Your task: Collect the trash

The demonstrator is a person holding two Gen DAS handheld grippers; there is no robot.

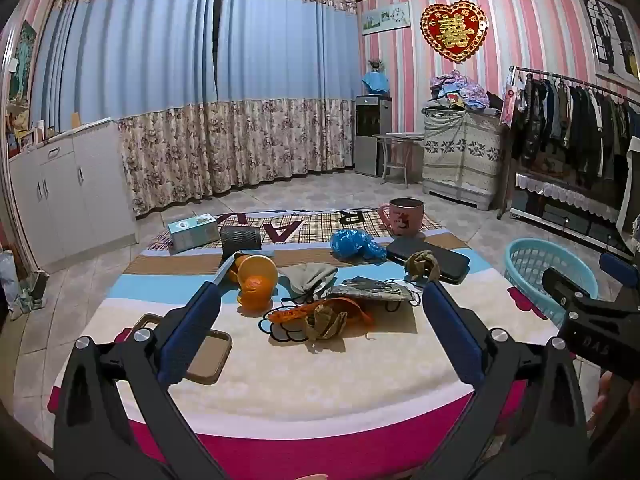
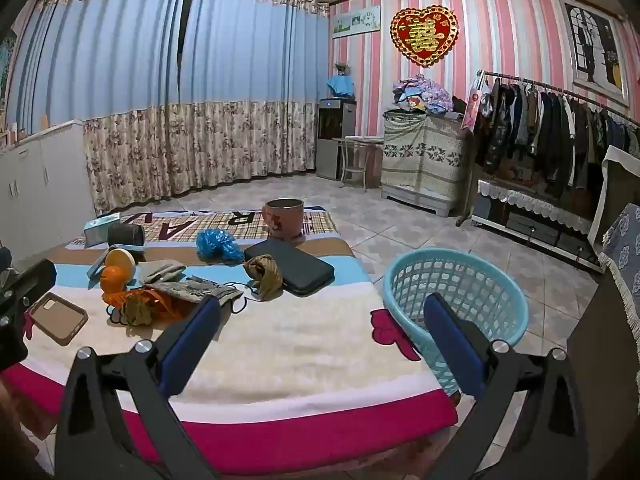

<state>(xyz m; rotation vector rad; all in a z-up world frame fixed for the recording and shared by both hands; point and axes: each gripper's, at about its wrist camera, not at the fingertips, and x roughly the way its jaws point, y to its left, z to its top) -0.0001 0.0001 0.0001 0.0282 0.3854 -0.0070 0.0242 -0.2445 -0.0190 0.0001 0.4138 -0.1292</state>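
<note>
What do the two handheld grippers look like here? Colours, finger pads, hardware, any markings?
Both match: the left gripper and right gripper have matte black angular linkage arms with silver round fasteners at the pivots, and long flat fingers faced with dark blue pads. In the left wrist view the right gripper's black body carries pale lettering, too blurred to read. No cables or sleeves show.

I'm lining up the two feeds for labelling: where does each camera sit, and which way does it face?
Left wrist view: rides the left gripper, open, angled down over the bed's clutter, crumpled brown paper nearest; right gripper at its right edge.
Right wrist view: rides the right gripper, open, facing the bed's right edge and the blue laundry basket on the floor; left gripper's body at its left edge.
Shared: pink mug, orange, black case, curtains.
</note>
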